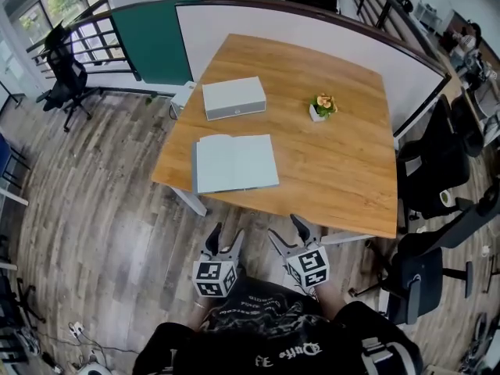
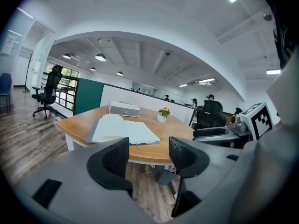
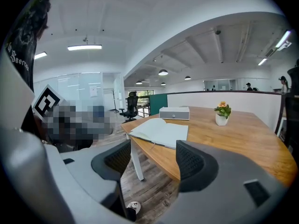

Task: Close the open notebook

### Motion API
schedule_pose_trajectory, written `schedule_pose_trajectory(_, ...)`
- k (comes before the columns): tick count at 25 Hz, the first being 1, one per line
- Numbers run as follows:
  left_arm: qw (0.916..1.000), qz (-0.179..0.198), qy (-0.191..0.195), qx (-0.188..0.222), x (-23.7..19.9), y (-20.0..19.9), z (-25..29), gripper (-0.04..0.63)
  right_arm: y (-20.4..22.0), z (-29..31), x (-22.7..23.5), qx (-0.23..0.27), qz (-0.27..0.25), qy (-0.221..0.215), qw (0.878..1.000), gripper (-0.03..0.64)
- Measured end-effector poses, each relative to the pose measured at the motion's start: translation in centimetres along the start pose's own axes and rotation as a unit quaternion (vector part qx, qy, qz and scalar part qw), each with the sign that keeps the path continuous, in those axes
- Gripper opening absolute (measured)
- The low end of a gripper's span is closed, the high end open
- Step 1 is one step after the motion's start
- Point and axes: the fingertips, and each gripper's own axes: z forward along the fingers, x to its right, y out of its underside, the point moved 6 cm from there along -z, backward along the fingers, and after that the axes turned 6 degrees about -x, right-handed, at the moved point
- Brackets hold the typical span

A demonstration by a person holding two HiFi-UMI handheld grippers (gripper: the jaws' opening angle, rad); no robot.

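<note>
Showing shoe (image 3: 133, 208) below notebook (image 3: 161, 132) (right gripper view only).

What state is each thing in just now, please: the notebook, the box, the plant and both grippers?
Notebook: open, lying flat, pages up.
Box: closed, lying flat behind the notebook.
Plant: upright in its white pot.
Left gripper: open, empty.
Right gripper: open, empty.
</note>
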Motion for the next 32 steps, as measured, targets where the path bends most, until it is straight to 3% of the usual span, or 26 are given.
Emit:
schedule_pose_trajectory(13, 0.9998, 0.008, 0.016, -0.011, -10.8, -5.3, 5.0, 0.27, -4.7, 8.6, -1.2, -0.008, 0.023, 0.049, 0.999, 0.287)
schedule_pose_trajectory(22, 0.9996, -0.002, 0.014, -0.023, -15.5, -6.2, 6.2, 0.27, -6.8, 12.4, -2.8, -0.002, 0.026, 0.047, 0.999, 0.285)
schedule_pose_trajectory(28, 0.9975, -0.022, -0.034, -0.058, -17.1, -5.8, 7.4, 0.27, -7.2, 13.7, -2.0, -0.012, 0.026, 0.033, 0.999, 0.273)
schedule_pose_trajectory(32, 0.9933, -0.063, -0.067, -0.07, -17.6, -5.5, 8.2, 0.27, -8.1, 15.1, -0.8, -0.021, 0.012, 0.011, 1.0, 0.272)
